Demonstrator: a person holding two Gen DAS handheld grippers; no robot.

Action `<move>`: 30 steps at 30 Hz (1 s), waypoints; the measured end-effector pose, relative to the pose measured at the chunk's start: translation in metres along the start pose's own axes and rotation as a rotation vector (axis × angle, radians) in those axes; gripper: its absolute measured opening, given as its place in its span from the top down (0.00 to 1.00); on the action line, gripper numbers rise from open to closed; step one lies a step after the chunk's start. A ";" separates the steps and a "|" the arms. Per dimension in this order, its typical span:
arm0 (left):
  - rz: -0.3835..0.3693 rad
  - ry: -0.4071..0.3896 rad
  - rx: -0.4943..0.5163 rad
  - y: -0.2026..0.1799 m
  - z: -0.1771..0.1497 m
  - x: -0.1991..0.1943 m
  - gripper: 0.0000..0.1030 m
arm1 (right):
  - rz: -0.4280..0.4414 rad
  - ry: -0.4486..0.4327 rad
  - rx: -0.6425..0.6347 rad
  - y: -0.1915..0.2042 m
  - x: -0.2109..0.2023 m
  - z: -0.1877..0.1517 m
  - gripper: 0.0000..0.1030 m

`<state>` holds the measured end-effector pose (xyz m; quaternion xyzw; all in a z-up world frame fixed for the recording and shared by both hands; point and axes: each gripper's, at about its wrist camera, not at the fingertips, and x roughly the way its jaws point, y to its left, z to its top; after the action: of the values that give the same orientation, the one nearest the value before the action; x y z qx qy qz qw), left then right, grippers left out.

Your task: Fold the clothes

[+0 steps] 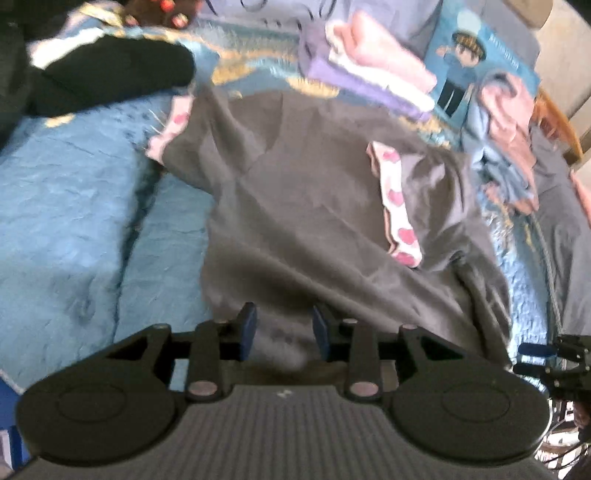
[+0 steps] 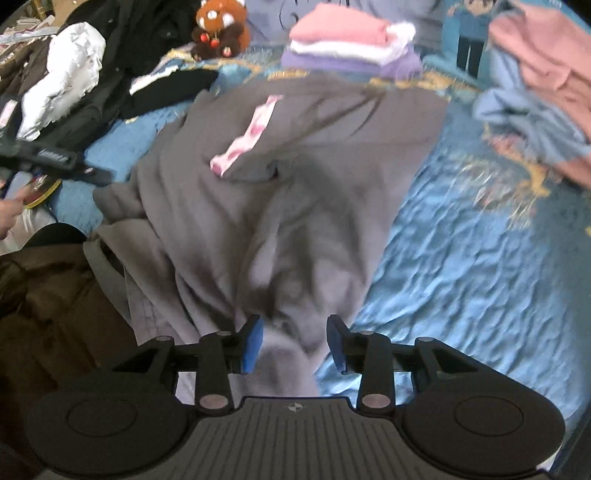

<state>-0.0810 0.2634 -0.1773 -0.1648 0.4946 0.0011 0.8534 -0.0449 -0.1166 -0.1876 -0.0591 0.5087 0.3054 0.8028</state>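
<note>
A grey garment (image 1: 314, 192) with white trim printed with pink hearts (image 1: 397, 206) lies spread and rumpled on a blue bedspread (image 1: 66, 206). My left gripper (image 1: 284, 332) is open, its blue pads on either side of the garment's near edge. The same grey garment fills the middle of the right wrist view (image 2: 295, 177). My right gripper (image 2: 295, 343) is open with a bunched fold of grey cloth lying between its pads. Both views are blurred. The right gripper also shows at the lower right edge of the left wrist view (image 1: 554, 365).
A folded stack of pink, white and purple clothes (image 2: 351, 44) sits at the far side of the bed. Loose pink and light blue clothes (image 2: 535, 92) lie at the right. Black and white clothes (image 2: 92, 74) and a brown plush toy (image 2: 219, 29) lie at the left.
</note>
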 end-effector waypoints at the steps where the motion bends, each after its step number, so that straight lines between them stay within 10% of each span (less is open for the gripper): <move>1: 0.002 0.012 0.006 0.000 0.004 0.007 0.65 | 0.011 0.017 0.021 0.000 0.004 0.001 0.62; 14: 0.066 0.001 0.157 -0.010 -0.022 0.001 0.62 | 0.124 -0.092 -0.296 0.077 -0.006 -0.034 0.55; 23: -0.056 0.124 0.633 -0.051 -0.066 -0.004 0.61 | 0.001 -0.027 -0.651 0.141 0.046 -0.051 0.59; 26: -0.069 0.197 0.683 -0.054 -0.066 0.021 0.61 | -0.054 0.028 -0.684 0.146 0.071 -0.050 0.90; 30: -0.031 0.294 0.749 -0.058 -0.070 0.057 0.63 | 0.011 0.040 -0.608 0.139 0.059 -0.041 0.98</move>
<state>-0.1009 0.1793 -0.2412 0.1518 0.5752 -0.2156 0.7743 -0.1362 0.0042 -0.2270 -0.2999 0.4100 0.4464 0.7366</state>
